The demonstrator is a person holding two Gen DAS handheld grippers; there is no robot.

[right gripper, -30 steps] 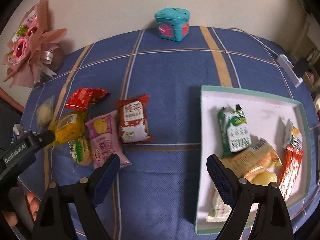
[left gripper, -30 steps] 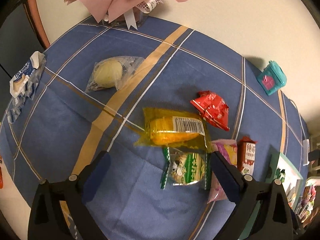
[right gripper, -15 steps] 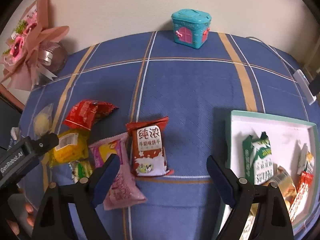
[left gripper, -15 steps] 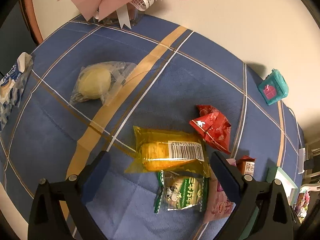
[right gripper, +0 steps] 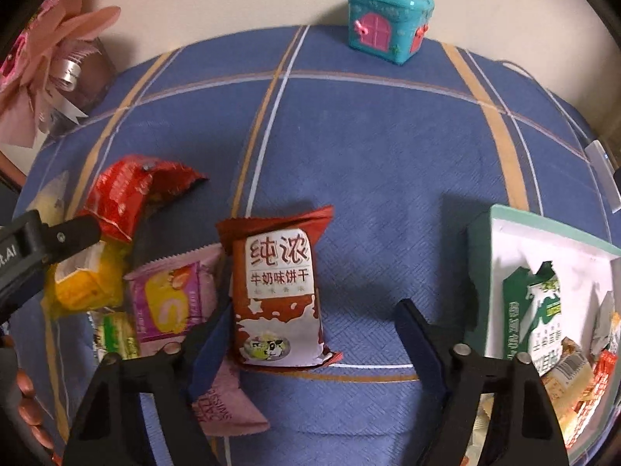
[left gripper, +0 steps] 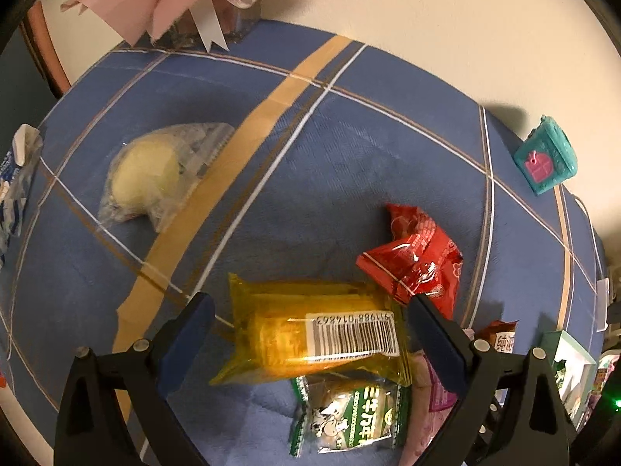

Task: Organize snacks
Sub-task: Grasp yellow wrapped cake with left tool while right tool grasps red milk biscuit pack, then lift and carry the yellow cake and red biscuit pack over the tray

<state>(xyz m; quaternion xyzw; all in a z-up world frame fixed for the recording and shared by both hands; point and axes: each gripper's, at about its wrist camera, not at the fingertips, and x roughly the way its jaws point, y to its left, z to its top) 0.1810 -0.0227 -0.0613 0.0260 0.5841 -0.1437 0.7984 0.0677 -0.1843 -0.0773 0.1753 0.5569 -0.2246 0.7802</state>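
Both lowered closer over the snack pile; left gripper spread around the yellow packet, right gripper just narrowing, still released, straddling the brown milk-biscuit packet beside the tray

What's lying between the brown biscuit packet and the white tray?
Nothing but bare blue tablecloth lies between the brown biscuit packet and the white tray, apart from one finger of the right hand-held gripper. The right wrist view shows it.

Lighting, as we see it: warm, dim indoor; glare on yellow wrapper between fingers; fisheye-curved, dark-cornered edges; slight motion blur.
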